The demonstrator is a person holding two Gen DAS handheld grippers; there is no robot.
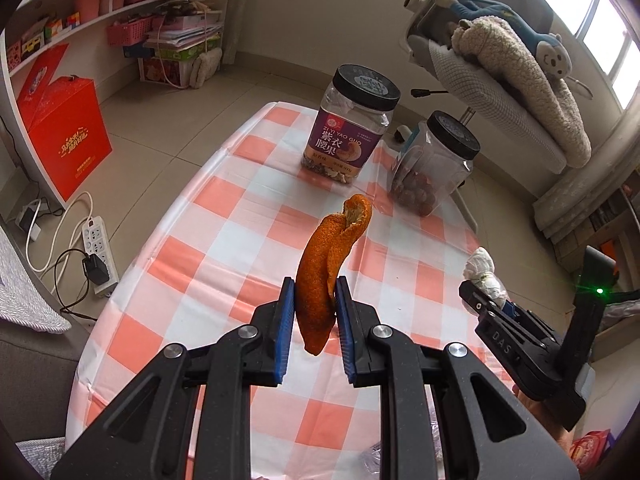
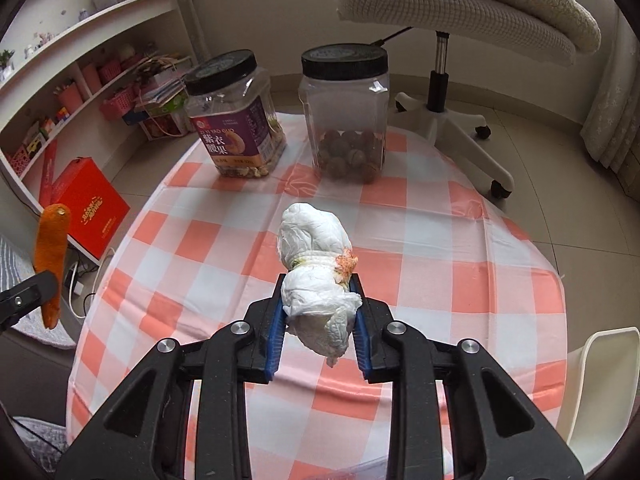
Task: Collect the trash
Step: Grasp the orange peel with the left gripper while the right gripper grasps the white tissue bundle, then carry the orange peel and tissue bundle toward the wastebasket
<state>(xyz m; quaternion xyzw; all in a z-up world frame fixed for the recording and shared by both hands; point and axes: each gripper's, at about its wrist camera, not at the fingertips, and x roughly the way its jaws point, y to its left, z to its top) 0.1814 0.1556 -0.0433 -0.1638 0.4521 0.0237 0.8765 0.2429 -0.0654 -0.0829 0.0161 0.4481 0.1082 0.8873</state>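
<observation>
A long curl of orange peel [image 1: 332, 248] stands upright between the blue pads of my left gripper [image 1: 314, 292], which is shut on its lower half above the checked tablecloth [image 1: 224, 240]. My right gripper [image 2: 318, 284] is shut on a crumpled white tissue wad [image 2: 312, 240] with an orange stain on one side. The wad hangs clear above the cloth [image 2: 440, 260]. In the left wrist view the right gripper [image 1: 480, 300] shows at the right edge with the tissue wad [image 1: 482, 266] in it. In the right wrist view the peel [image 2: 50, 248] and left gripper [image 2: 24, 296] show at far left.
Two black-lidded plastic jars stand at the table's far end: a purple-labelled nut jar [image 2: 236, 120] and a clear jar of round nuts [image 2: 346, 120]. An office chair [image 2: 440, 80] is behind them. A white container [image 2: 600, 380] stands at the table's right. A red box [image 1: 64, 136] sits on the floor at left.
</observation>
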